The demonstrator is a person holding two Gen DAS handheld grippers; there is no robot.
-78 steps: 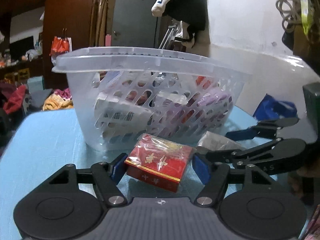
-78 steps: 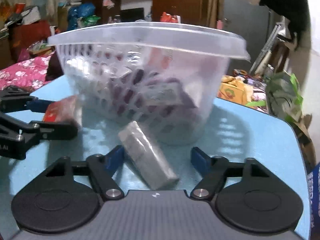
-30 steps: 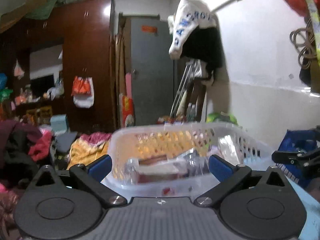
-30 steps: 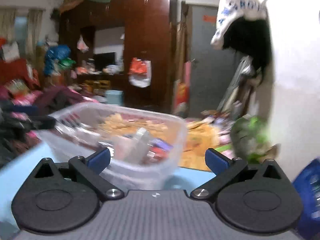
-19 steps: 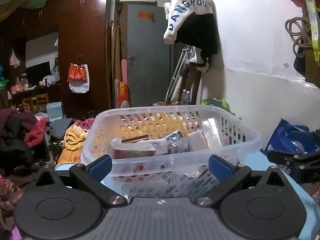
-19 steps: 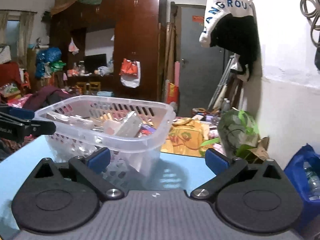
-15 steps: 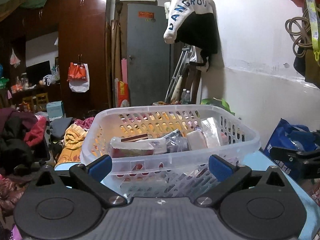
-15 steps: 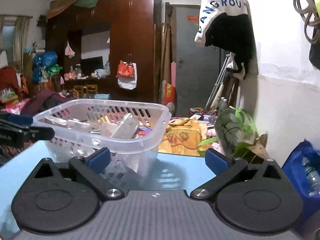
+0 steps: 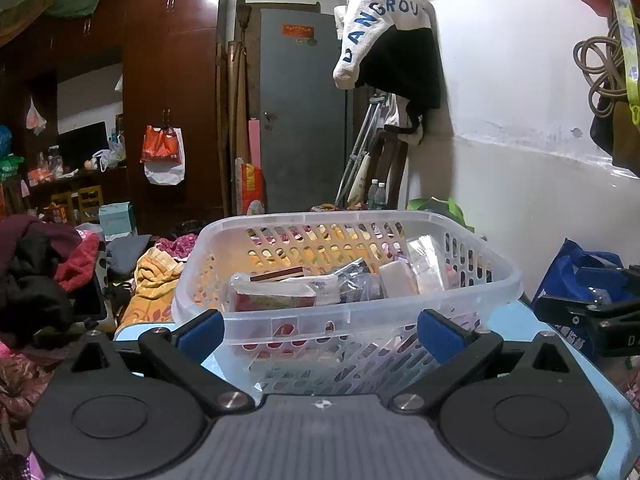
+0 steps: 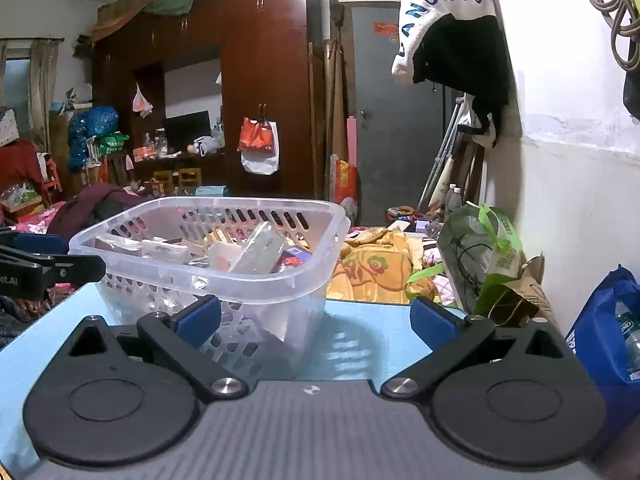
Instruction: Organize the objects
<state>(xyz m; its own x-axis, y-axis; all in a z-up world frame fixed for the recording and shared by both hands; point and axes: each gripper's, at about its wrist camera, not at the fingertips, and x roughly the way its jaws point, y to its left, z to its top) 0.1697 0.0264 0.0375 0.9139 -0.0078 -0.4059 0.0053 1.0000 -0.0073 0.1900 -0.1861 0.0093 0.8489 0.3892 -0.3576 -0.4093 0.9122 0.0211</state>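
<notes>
I see the clear plastic basket [image 9: 348, 312] in the middle of the left wrist frame, on the light blue tabletop [image 10: 360, 344] — perforated walls, and packets and small boxes [image 9: 280, 292] piled inside. My left gripper [image 9: 320, 330] is spread wide and empty, just in front of the basket. My right gripper [image 10: 316, 318] is wide and empty too, with the basket at its centre-left. A green bag [image 10: 480, 256] stands beyond the tabletop edge at the right — nothing blocks the basket.

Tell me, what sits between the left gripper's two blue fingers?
The clear plastic basket of packets sits there on the blue table, seen in the left wrist view.
</notes>
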